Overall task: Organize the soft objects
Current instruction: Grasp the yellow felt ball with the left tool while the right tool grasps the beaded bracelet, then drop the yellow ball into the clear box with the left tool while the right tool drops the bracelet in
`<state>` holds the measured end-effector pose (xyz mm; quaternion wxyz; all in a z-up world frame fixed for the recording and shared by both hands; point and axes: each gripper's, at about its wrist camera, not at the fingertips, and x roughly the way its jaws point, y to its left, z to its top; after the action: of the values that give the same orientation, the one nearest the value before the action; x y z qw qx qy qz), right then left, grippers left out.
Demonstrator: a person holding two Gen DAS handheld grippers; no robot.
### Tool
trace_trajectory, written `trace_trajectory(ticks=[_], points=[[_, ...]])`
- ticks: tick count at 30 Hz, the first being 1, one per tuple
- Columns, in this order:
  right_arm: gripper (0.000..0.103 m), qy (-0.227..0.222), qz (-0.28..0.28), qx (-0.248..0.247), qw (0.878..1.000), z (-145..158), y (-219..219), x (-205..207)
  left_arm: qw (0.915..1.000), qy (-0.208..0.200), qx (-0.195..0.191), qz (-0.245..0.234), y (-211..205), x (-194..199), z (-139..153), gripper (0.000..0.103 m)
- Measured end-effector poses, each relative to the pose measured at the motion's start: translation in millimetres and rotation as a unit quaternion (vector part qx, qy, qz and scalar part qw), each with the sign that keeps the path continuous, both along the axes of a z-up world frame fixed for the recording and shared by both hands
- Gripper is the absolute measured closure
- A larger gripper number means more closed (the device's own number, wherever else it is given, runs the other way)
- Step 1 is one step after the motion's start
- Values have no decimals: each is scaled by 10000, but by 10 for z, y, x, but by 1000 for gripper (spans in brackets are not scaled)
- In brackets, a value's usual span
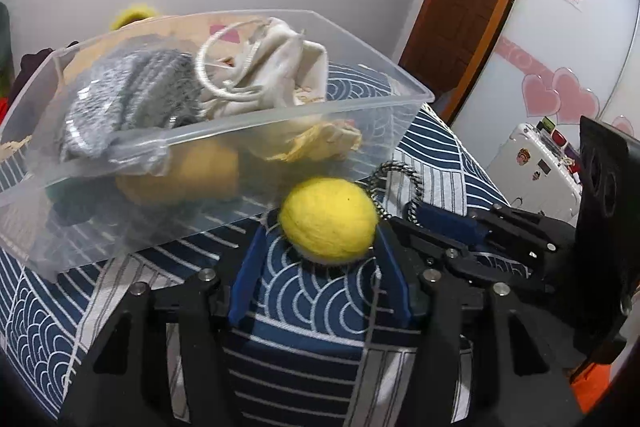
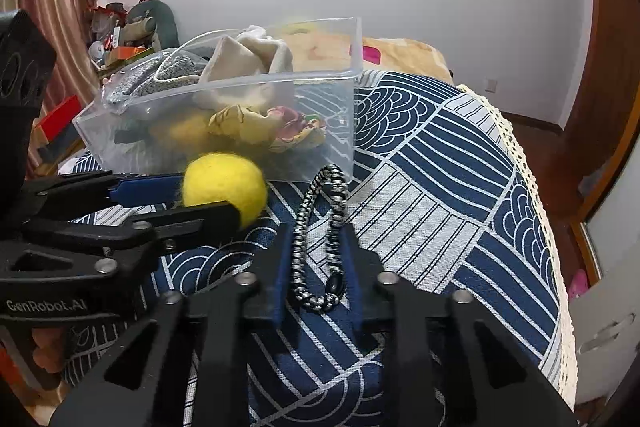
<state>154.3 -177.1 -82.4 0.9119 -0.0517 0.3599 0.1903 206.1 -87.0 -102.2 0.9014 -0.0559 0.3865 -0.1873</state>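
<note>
In the left wrist view, the left gripper [image 1: 320, 239] holds a yellow felt ball [image 1: 328, 219] between its blue pads, just in front of the clear plastic bin [image 1: 280, 107] on the blue patterned bedspread [image 1: 312, 291]. The bin holds a grey knit piece [image 1: 132, 95] and a cream drawstring bag [image 1: 276, 67].

In the right wrist view, the right gripper [image 2: 318, 247] is narrowly parted around a black-and-white braided cord [image 2: 320, 231] lying on the bedspread; whether it grips the cord I cannot tell.
</note>
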Motion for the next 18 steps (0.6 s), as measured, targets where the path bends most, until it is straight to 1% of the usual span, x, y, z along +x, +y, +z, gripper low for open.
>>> trace_trajectory(ticks=[1,3,7,13,18], points=[[91,-4,0,0,10000,-2,1,-5,10000,-5,8,-31,-16,4,-1,56],[91,-30,-8,-13,10000,-2,12,-7,10000,0,3,-73,-69,26,-6,59],[92,-52,12,43,10000,4,-8,-33,9999,-99,35,-64,-92,3,-4,62],[92,-140,36,44,9999,50,-27,-79,9995,-293,50,58,-48,-101,31,62],[92,-270,50,93,9996,146,-47,-118,9983,-543,-25,205,86,-255,153,62]])
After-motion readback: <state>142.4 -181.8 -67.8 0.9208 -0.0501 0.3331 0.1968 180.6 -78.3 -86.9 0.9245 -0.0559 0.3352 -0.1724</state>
